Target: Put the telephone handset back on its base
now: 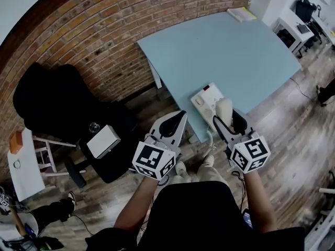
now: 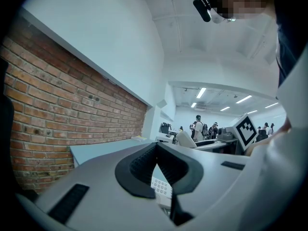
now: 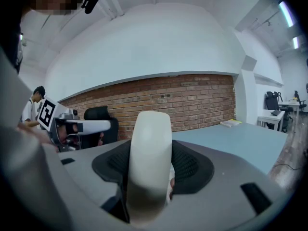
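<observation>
A white telephone base sits on the near corner of the light blue table. My right gripper is shut on the cream handset, which is held upright just above the near edge of the base. In the right gripper view the handset stands clamped between the black pads. Left of the table corner and over the floor, my left gripper is shut with nothing in it. In the left gripper view its pads meet at the tip, and the base's keypad shows through the gap below.
A black office chair with a white box on its seat stands left of the table against the brick wall. A white stool is at far left. A yellow book lies on the table's far corner.
</observation>
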